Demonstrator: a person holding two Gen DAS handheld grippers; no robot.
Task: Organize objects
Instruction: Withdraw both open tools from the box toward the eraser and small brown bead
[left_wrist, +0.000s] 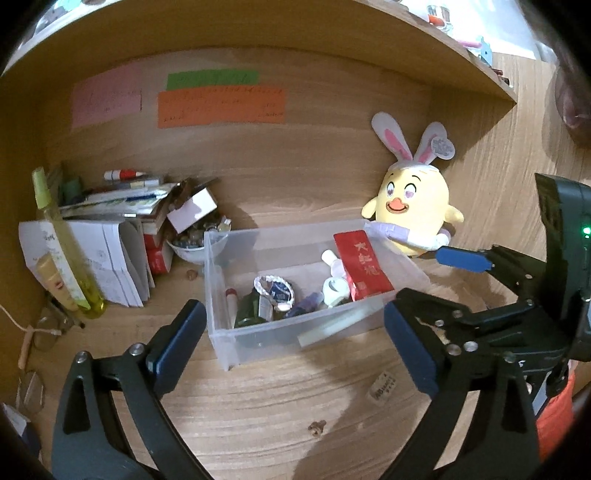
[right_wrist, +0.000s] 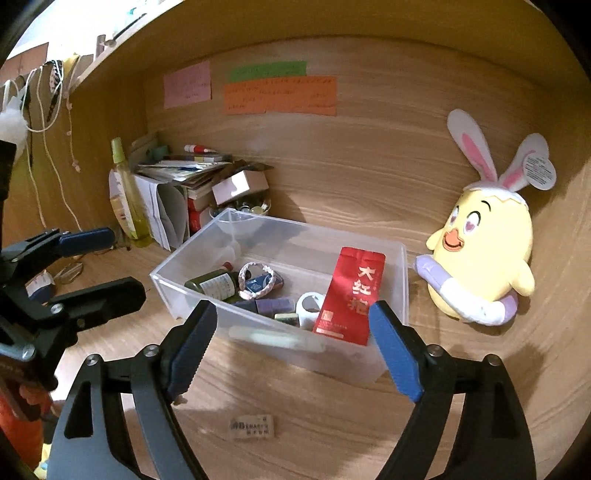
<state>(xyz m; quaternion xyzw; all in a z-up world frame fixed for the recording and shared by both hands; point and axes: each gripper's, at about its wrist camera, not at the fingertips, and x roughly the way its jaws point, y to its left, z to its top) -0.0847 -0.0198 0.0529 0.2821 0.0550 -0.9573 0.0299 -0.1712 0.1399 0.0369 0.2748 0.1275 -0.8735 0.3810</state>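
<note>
A clear plastic bin (left_wrist: 221, 306) (right_wrist: 391, 354) stands on the wooden desk. It holds a red tea packet (left_wrist: 362, 267) (right_wrist: 351, 295), a dark green bottle (left_wrist: 251, 312) (right_wrist: 216, 284), a white braided hair tie (right_wrist: 255, 282) and several small items. My left gripper (left_wrist: 295, 343) is open and empty just in front of the bin; it also shows in the right wrist view (right_wrist: 107, 264). My right gripper (right_wrist: 293, 347) is open and empty at the bin's near wall; it also shows in the left wrist view (left_wrist: 432, 284). An eraser (right_wrist: 253, 427) (left_wrist: 382, 387) lies on the desk in front of the bin.
A yellow chick plush with rabbit ears (left_wrist: 413, 210) (right_wrist: 484, 254) stands right of the bin. A pile of papers and boxes (left_wrist: 122, 236) (right_wrist: 184, 184), a yellow-green spray bottle (left_wrist: 62, 251) (right_wrist: 125, 195) and a bowl of trinkets (left_wrist: 195, 243) fill the left back corner. Coloured notes (left_wrist: 221, 105) hang on the back wall.
</note>
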